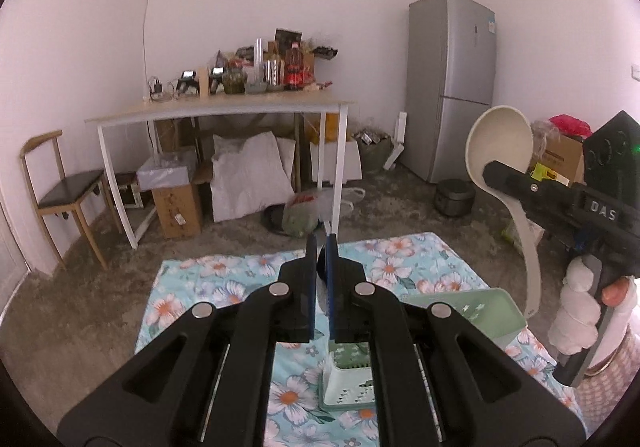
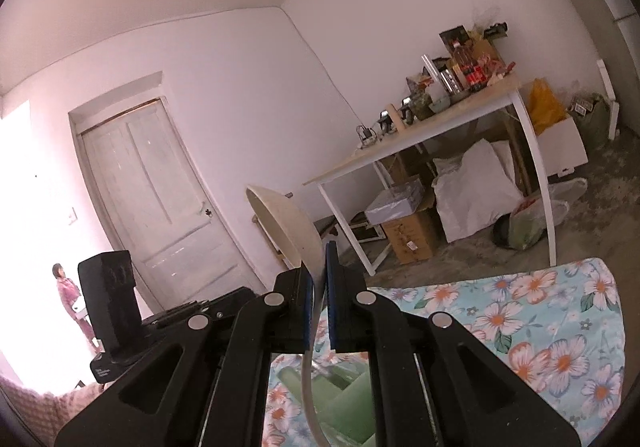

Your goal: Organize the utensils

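Note:
My right gripper (image 2: 319, 279) is shut on a cream ladle (image 2: 288, 225), bowl up, handle curving down toward a green utensil holder (image 2: 348, 387). In the left wrist view the ladle (image 1: 502, 151) hangs at the right, held by the right gripper (image 1: 496, 171) above the green holder (image 1: 472, 307). My left gripper (image 1: 321, 255) is shut; a dark thing shows between its pads, too hidden to name. A pale green perforated tray (image 1: 348, 387) lies under it on the floral cloth (image 1: 224, 299).
A white-legged table (image 1: 224, 111) with bottles and jars stands ahead, with boxes and sacks (image 1: 248, 175) under it. A wooden chair (image 1: 64, 195) stands at left, a grey fridge (image 1: 452, 87) and a rice cooker (image 1: 454, 197) at right. A door (image 2: 160, 199) shows in the right wrist view.

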Demonstrator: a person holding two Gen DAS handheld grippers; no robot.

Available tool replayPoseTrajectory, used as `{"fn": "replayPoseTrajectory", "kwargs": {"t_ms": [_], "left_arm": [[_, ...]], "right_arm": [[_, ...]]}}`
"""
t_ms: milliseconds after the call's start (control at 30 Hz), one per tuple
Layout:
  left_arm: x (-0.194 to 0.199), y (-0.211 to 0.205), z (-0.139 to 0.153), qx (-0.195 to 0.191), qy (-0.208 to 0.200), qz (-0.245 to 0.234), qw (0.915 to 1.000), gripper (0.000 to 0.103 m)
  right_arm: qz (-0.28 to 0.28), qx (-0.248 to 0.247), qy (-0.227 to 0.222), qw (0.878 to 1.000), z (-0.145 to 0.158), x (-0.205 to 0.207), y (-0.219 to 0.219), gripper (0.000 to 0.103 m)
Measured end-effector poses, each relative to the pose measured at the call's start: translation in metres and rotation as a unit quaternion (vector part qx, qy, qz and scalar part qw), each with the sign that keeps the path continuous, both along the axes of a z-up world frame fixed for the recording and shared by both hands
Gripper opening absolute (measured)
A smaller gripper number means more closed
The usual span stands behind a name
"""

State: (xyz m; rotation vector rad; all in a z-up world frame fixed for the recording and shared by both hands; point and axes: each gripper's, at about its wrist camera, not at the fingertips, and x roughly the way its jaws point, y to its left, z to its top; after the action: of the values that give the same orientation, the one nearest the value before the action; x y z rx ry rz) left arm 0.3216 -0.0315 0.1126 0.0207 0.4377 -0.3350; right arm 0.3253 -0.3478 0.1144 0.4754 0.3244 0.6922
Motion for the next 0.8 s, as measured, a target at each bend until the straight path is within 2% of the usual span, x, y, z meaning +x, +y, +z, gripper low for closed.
{"fn": "replayPoseTrajectory", "kwargs": {"t_ms": [167, 267, 367, 733, 800], "left_arm": [[0.003, 0.008, -0.007, -0.013, 0.003, -0.002, 0.9999, 0.005], [0.002, 0.011, -0.012, -0.017, 0.011, -0.002, 0.9998, 0.011], [-0.001, 0.013, -0.015, -0.016, 0.012, 0.000, 0.9998, 0.012], [-0.029, 0.022, -0.026, -0.021, 0.029, 0.012, 0.9993, 0.037], [-0.036, 0.027, -0.028, -0.027, 0.035, 0.017, 0.9989, 0.041]], "right_arm": [[0.009, 0.003, 0.023, 1.000, -0.018, 0.019, -0.003, 0.006], [0.014, 0.001, 0.030, 0.999, -0.026, 0.027, -0.003, 0.006], [0.022, 0.000, 0.030, 0.999, -0.030, 0.030, -0.003, 0.006], [0.020, -0.058, 0.046, 0.997, -0.046, 0.019, -0.010, 0.010], [0.010, -0.060, 0.048, 0.997, -0.047, 0.012, -0.017, 0.018]]}}
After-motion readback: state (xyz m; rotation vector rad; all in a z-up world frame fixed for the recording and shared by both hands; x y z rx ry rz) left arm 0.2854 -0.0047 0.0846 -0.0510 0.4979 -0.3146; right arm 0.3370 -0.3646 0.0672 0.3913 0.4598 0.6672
